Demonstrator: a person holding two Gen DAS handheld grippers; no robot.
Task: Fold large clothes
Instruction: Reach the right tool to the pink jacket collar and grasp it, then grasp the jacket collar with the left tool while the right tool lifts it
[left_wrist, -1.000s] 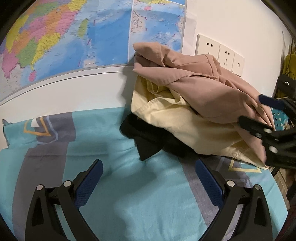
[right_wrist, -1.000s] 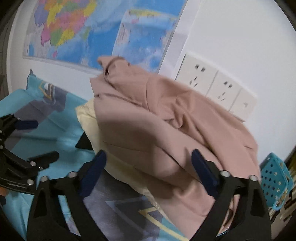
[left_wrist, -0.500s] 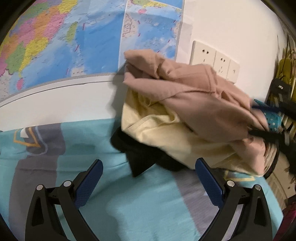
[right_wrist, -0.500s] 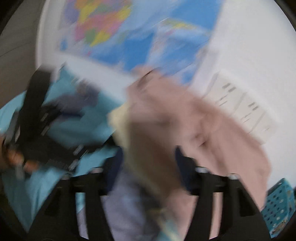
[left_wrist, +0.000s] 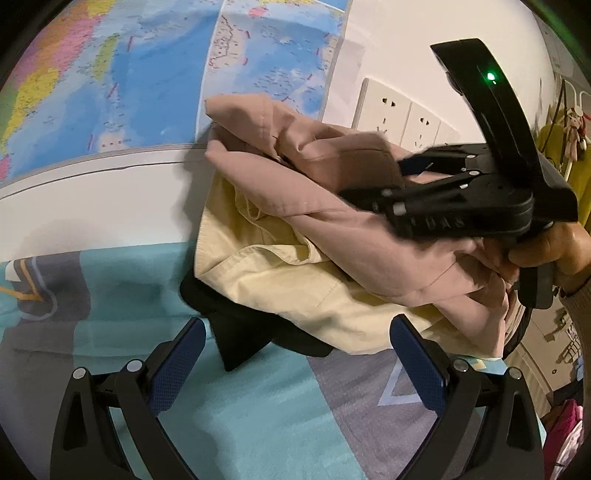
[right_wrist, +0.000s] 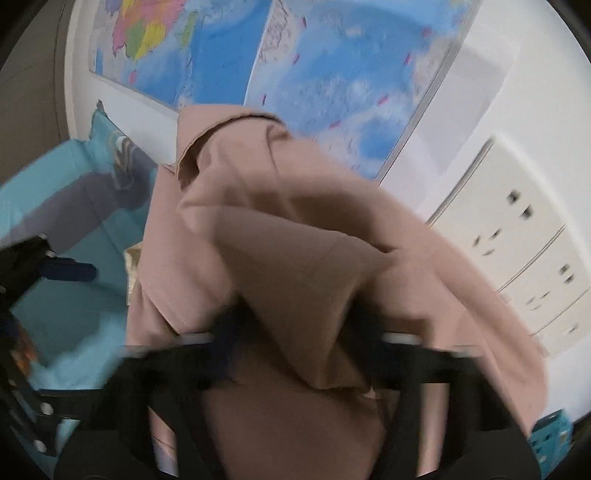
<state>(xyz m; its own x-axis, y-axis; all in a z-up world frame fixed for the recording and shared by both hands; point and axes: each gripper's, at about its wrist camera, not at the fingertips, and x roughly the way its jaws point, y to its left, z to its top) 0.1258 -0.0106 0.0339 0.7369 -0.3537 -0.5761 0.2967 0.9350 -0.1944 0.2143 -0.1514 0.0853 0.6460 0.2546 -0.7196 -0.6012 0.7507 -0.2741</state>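
A pile of clothes lies against the wall on the bed: a pink garment (left_wrist: 332, 206) on top, a pale yellow one (left_wrist: 288, 280) under it, a black one (left_wrist: 243, 332) at the bottom. My right gripper (left_wrist: 373, 184) reaches into the pink garment (right_wrist: 280, 266) from the right; in the right wrist view a fold of pink cloth sits between its fingers (right_wrist: 225, 332), which are blurred and closing around it. My left gripper (left_wrist: 295, 354) is open and empty, low over the bed just in front of the pile.
The bed has a turquoise and grey patterned sheet (left_wrist: 110, 295). A world map (left_wrist: 147, 74) and a row of wall sockets (left_wrist: 399, 114) are behind the pile. A turquoise basket (right_wrist: 554, 428) stands at the right, beyond the bed edge.
My right gripper has swung in from the right onto the pink garment and its fingers have narrowed around a fold. My left gripper has moved closer to the pile, still open.
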